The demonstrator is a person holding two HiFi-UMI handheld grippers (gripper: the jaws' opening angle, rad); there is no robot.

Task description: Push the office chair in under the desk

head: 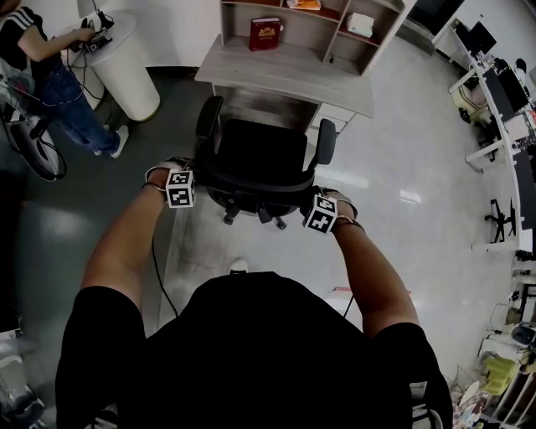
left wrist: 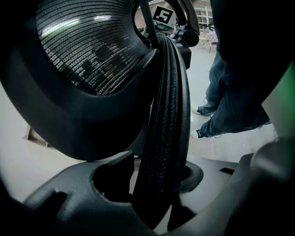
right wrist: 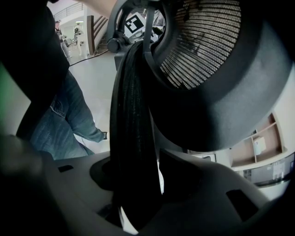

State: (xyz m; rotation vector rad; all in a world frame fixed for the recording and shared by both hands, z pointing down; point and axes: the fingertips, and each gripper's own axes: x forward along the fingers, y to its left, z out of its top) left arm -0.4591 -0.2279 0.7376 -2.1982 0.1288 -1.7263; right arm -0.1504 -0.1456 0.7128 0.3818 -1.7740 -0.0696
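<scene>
Chair: we see the chair (head: 255,155) on the floor (head: 402,167), facing the tabletop (head: 276,71), its seat front near the edge and not yet under.
Left tongs: our left tongs (left wrist: 156,193) pinch the backrest rim (left wrist: 168,115) at its left end.
Right tongs: our right tongs (right wrist: 133,193) pinch the same rim at its right end.
Handling: we judge the chair fairly heavy, but it should roll easily on its casters (head: 228,218). It also swivels, so we would push evenly on both sides.
Where to hold: the rim looks stiff and ribbed, a sound grip. The mesh (left wrist: 87,46) would give, so we would leave it alone.
Risk: the armrests (head: 327,141) may catch the tabletop edge.
Shelf: the shelf (head: 335,38) on the tabletop holds a red book (head: 265,33) in the left bay and a white box (head: 360,23) in the right bay.
</scene>
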